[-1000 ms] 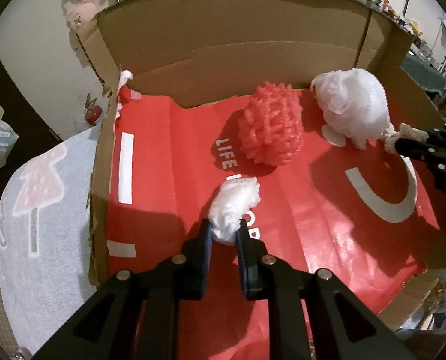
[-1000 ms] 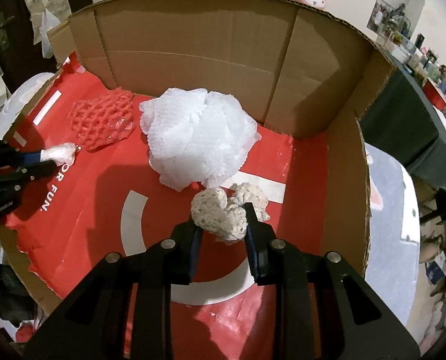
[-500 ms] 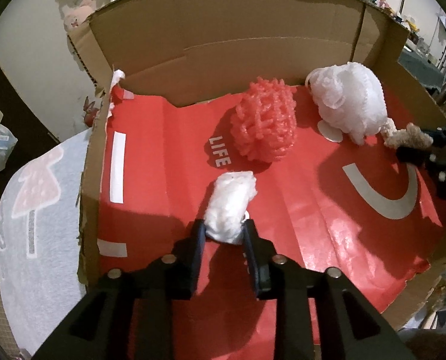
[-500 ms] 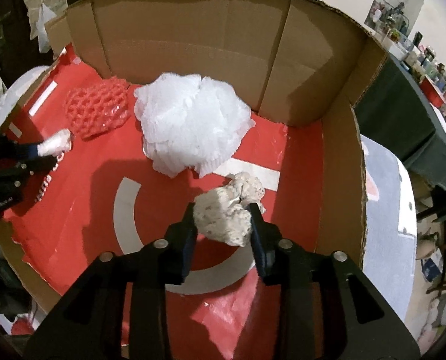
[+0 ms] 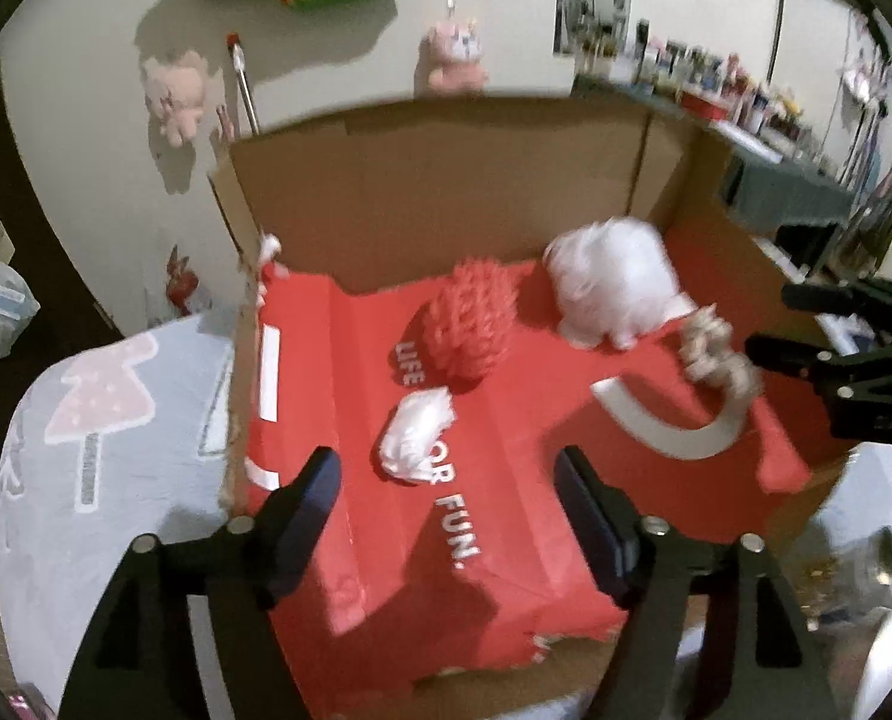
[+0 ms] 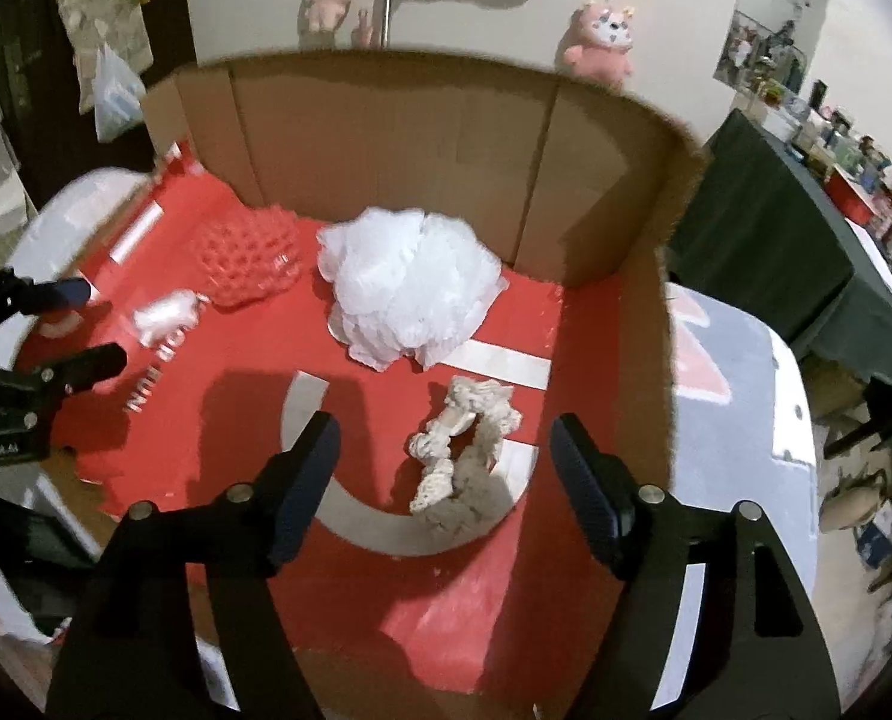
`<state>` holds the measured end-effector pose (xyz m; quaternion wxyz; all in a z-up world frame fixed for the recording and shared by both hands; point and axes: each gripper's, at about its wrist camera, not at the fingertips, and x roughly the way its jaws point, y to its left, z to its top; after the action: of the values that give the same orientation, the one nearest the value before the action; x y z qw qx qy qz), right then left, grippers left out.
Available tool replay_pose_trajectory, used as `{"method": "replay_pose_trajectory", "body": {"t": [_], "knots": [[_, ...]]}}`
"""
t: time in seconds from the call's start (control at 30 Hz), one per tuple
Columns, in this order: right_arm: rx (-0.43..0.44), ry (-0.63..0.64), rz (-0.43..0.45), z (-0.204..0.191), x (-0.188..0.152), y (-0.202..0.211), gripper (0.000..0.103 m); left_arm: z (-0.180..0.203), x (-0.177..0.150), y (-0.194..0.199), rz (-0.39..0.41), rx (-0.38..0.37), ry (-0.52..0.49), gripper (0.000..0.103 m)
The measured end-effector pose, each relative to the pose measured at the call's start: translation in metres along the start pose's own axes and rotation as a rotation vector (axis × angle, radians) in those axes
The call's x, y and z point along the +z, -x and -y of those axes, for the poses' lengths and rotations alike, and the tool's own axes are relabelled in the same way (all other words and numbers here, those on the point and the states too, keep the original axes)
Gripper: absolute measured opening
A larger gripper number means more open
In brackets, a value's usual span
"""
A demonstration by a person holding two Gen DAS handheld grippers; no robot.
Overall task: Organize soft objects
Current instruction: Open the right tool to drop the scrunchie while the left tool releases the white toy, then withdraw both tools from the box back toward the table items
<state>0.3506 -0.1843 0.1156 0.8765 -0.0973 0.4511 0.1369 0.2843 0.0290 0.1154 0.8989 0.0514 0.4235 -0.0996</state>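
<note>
Soft objects lie inside an open brown cardboard box (image 6: 386,138) with a red printed floor. The left tool (image 5: 446,480) stands wide; its jaws have just been opening, and nothing is pressed between them. A small white crumpled foam wad (image 5: 416,435) lies on the red floor just ahead of this tool, between the lines of its two fingers and not touched by them. Further ahead sits a red net-like foam ball (image 5: 472,327), and to the right of it a large white fluffy mesh puff (image 5: 610,285). The right tool (image 6: 446,456) is also wide, its jaws just opened. A beige knotted rope piece (image 6: 463,450) rests on the floor between its fingers, free of both. The large white puff (image 6: 410,288) lies beyond the rope.
</note>
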Motion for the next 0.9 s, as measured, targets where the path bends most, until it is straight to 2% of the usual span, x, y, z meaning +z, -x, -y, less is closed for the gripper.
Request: {"method": "replay_pose_trajectory", "body": {"t": [0.17,0.33,0.47,0.53,0.63,0.73,0.9], "knots": [[0.017,-0.055,0.099,0.003,-0.013,0.049,0.072,0.005,-0.012,0.049,0.141,-0.023,0.014,0.094],[0.015,-0.070,0.228,-0.005,-0.035,0.102,0.072,0.017,-0.029,0.092,0.271,-0.009,0.004,0.102],[0.018,-0.070,0.321,-0.016,-0.059,0.141,0.072,0.029,-0.055,0.131,0.374,0.001,-0.006,0.103],[0.004,-0.067,0.366,-0.024,-0.074,0.158,0.073,0.036,-0.067,0.146,0.407,0.003,0.000,0.103],[0.003,-0.090,0.426,-0.032,-0.101,0.181,0.080,0.044,-0.084,0.162,0.439,0.001,-0.011,0.103],[-0.025,-0.081,0.466,-0.043,-0.125,0.194,0.080,0.053,-0.105,0.178,0.475,0.012,-0.009,0.103],[-0.076,-0.052,0.493,-0.063,-0.160,0.202,0.081,0.064,-0.137,0.184,0.477,-0.019,0.010,0.103]]}}
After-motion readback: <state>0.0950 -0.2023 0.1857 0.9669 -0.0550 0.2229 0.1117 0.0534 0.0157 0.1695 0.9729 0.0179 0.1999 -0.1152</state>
